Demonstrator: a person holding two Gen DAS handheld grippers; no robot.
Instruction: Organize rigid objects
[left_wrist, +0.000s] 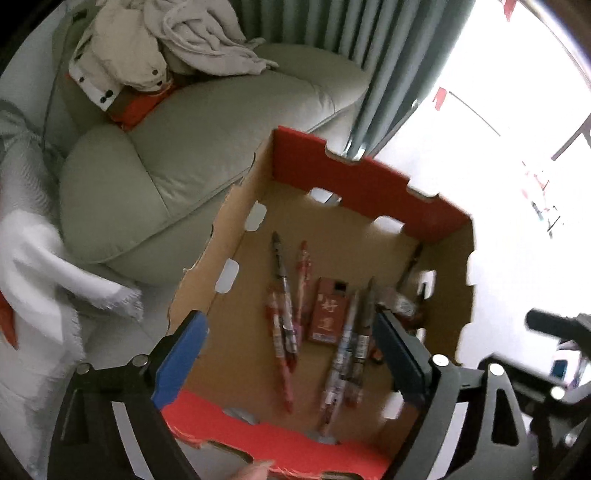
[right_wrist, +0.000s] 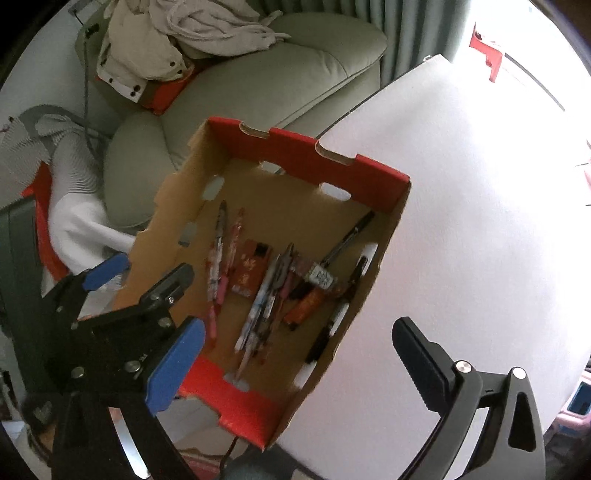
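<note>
Left wrist: pens (left_wrist: 282, 295) lie lengthwise in box (left_wrist: 369, 184).

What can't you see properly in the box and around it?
- Writing on the small red box: left wrist view, too blurred to read.
- Pens by the right wall of the cardboard box: left wrist view, partly hidden behind the left gripper finger.
- Table: right wrist view, washed out by window glare.
- Label on the orange tube: right wrist view, too small.
</note>
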